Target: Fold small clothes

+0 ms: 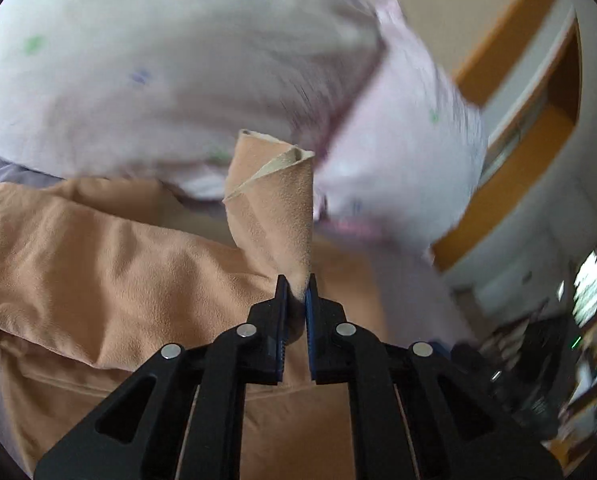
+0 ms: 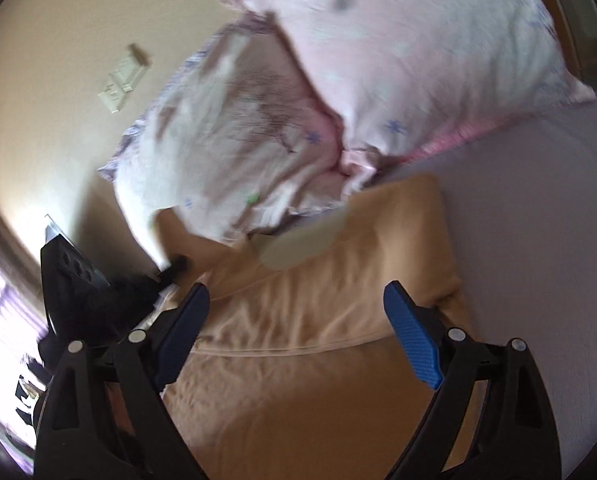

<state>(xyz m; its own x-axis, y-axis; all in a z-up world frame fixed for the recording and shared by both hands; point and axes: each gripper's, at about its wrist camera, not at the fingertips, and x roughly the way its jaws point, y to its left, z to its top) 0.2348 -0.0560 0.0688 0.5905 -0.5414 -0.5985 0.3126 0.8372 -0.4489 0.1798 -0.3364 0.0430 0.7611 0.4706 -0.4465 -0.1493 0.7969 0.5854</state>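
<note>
Left hand-held gripper [image 1: 296, 290] pinches tan garment [image 1: 98, 264]; right hand-held gripper [image 2: 296, 300] spread

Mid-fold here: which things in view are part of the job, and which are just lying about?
Part of the job:
- tan garment, spread on the bed
- left gripper, shut on a corner of the garment
- right gripper, open above the garment

Just lying about:
- two pale floral pillows
- lavender bedsheet
- wall switch plate
</note>
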